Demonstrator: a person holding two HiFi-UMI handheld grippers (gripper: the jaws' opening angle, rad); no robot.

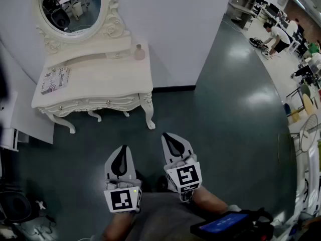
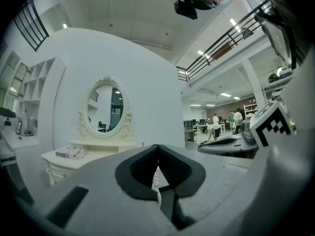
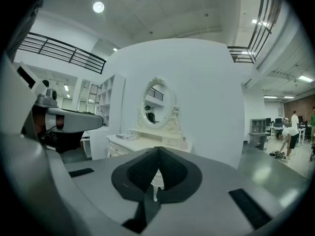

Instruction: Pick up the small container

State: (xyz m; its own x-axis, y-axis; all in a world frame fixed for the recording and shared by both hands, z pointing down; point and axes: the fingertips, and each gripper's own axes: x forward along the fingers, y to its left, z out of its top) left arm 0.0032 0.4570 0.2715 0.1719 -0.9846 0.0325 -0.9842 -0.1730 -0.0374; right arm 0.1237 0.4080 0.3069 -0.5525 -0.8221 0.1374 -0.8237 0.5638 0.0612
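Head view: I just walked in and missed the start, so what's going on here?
A person holds the left gripper and right gripper over the floor, both shut and empty. The container stands on the table ahead, by the mirror, untouched. Neither gripper is near it.

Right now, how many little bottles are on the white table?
1. The small pinkish container stands at the back right of the white dressing table, by the base of the mirror. A booklet lies at the left; I see no other bottle.
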